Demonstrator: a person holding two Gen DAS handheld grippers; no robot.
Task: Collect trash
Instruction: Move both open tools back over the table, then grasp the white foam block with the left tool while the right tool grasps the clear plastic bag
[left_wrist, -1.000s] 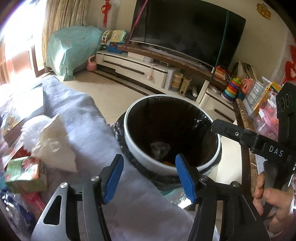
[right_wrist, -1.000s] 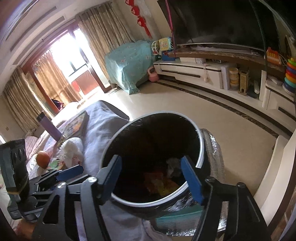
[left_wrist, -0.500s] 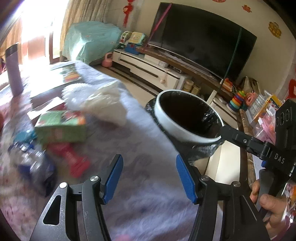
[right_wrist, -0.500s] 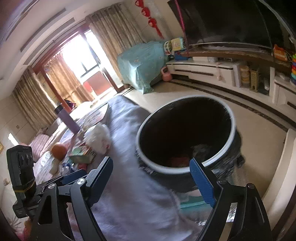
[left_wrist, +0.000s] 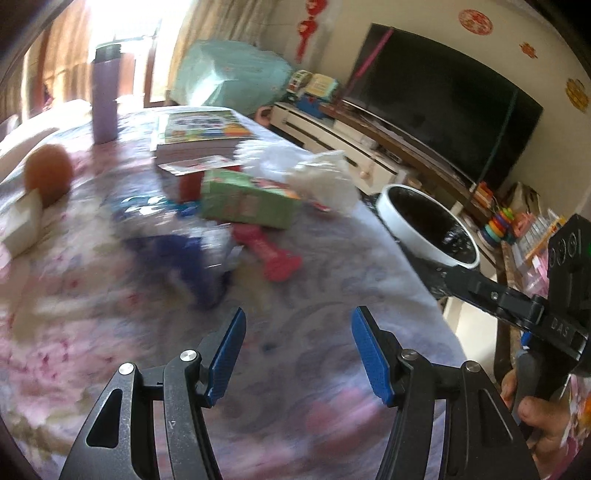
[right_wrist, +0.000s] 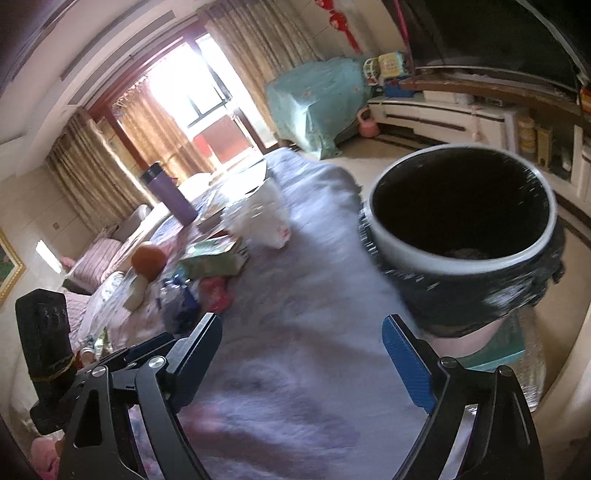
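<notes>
While bin (left_wrist: 428, 225) slides aside, swung back over litter (left_wrist: 258, 206); left gripper (left_wrist: 297, 354) and right gripper (right_wrist: 303, 354) wide, empty; next pick.

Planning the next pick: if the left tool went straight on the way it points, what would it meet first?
Probably the bare cloth-covered table just beyond the open left tool; farther along that line lies the red wrapper. The blur leaves depth uncertain.

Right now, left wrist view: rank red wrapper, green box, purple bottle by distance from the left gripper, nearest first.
From the left gripper:
1. Red wrapper, just ahead, centre of the table.
2. Green box, behind it, slightly left.
3. Purple bottle, far left corner, upright.
</notes>
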